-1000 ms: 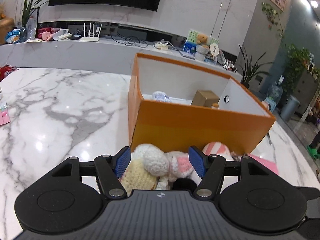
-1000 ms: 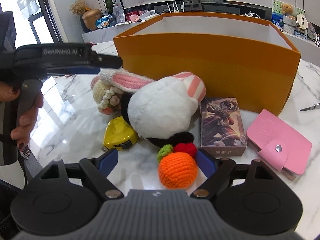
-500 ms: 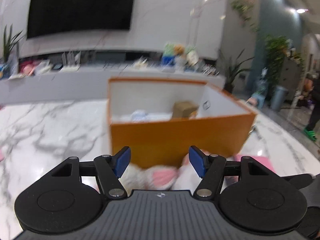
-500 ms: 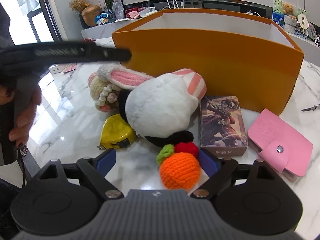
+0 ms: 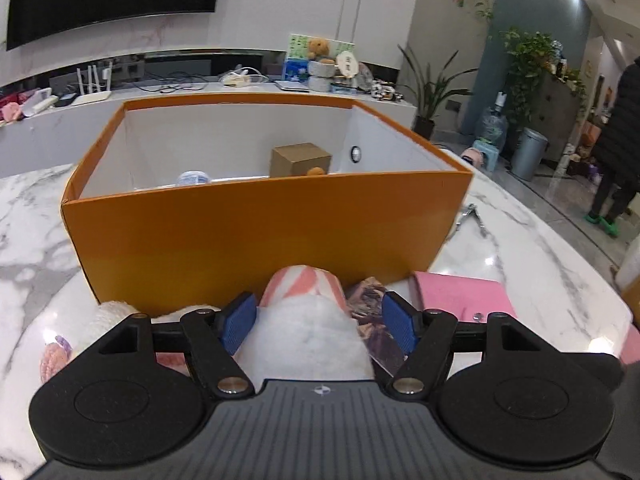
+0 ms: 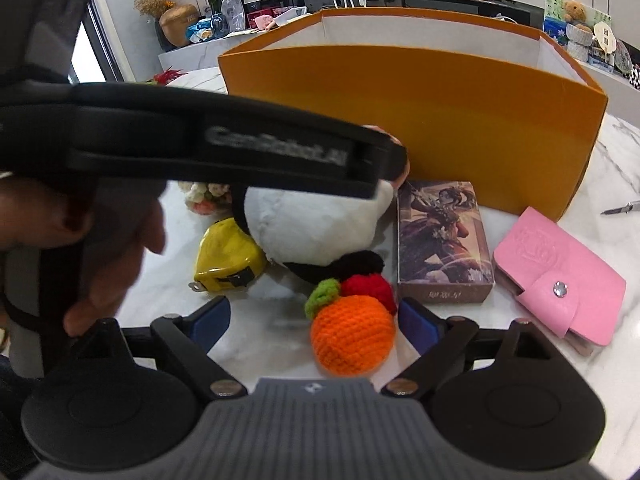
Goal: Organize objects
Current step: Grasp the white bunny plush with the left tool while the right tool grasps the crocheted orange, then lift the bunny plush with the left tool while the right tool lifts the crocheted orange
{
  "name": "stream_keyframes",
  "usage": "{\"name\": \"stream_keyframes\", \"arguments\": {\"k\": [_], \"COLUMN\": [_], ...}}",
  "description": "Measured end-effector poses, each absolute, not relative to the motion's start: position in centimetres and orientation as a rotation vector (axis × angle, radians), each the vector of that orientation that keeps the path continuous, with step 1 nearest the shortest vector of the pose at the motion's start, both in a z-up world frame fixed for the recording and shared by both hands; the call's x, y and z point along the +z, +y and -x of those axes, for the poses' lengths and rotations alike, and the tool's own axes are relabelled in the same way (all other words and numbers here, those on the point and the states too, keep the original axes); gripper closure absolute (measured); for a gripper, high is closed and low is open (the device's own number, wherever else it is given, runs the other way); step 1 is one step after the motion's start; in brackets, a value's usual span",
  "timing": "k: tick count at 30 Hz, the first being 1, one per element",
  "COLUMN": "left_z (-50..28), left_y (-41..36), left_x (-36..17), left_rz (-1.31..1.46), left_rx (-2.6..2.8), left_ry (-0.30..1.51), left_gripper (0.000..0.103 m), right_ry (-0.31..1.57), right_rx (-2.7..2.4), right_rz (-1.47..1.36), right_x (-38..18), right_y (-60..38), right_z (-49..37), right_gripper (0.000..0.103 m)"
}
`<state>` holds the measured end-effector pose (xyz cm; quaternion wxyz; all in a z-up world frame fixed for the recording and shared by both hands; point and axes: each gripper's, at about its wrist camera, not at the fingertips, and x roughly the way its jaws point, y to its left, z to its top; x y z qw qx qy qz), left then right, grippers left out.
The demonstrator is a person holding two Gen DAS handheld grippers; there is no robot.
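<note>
My left gripper [image 5: 318, 323] spread wide over the white plush bunny [image 5: 308, 328] before the orange box [image 5: 260, 228], yellow tape measure [image 6: 228, 258] left, my right gripper [image 6: 314, 320] spread around the crocheted orange [image 6: 352, 334], card box [image 6: 442, 240], pink wallet [image 6: 560, 272] rightmost

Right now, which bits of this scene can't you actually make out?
- Box floor: left view, its front wall hides it.
- Plush rabbit head: right view, left gripper covers it.
- Knitted doll: right view, mostly hidden behind the same gripper.
- Card box lettering: too small.
</note>
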<state>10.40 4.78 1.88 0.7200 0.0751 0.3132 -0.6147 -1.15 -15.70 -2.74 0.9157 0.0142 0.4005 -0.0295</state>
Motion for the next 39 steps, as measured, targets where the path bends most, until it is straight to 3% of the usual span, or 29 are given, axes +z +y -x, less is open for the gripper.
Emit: {"name": "stream_keyframes", "arguments": {"k": [7, 9, 16, 18, 25, 32, 39], "left_z": [-9.5, -9.0, -8.9, -9.3, -9.6, -8.8, -8.9], "left_y": [4.1, 3.7, 3.4, 3.4, 3.3, 2.8, 2.7], "left_x": [0.5, 0.2, 0.3, 0.4, 0.6, 0.2, 0.4], "left_rz": [-0.277, -0.329, -0.337, -0.32, -0.32, -0.363, -0.369], "left_rx": [-1.324, -1.313, -1.302, -1.309, -1.307, -1.31, -1.308], "left_ry": [0.682, 0.675, 0.695, 0.712, 0.727, 0.708, 0.709], "left_gripper": [0.021, 0.021, 0.027, 0.028, 0.028, 0.022, 0.024], "right_ry": [0.816, 0.832, 0.84, 0.841, 0.843, 0.843, 0.838], "right_rx": [-0.03, 0.034, 0.023, 0.055, 0.059, 0.192, 0.206], "right_rz": [-0.031, -0.002, 0.0, 0.017, 0.027, 0.087, 0.093], "right_x": [-2.9, -3.1, -2.8, -2.7, -2.7, -2.7, -2.8], "right_y": [-15.8, -15.8, -16.2, -16.3, -16.2, -15.7, -15.8], "right_z": [1.2, 1.1, 1.2, 1.3, 1.3, 1.3, 1.8], "right_gripper": [0.01, 0.021, 0.041, 0.052, 0.052, 0.052, 0.052]}}
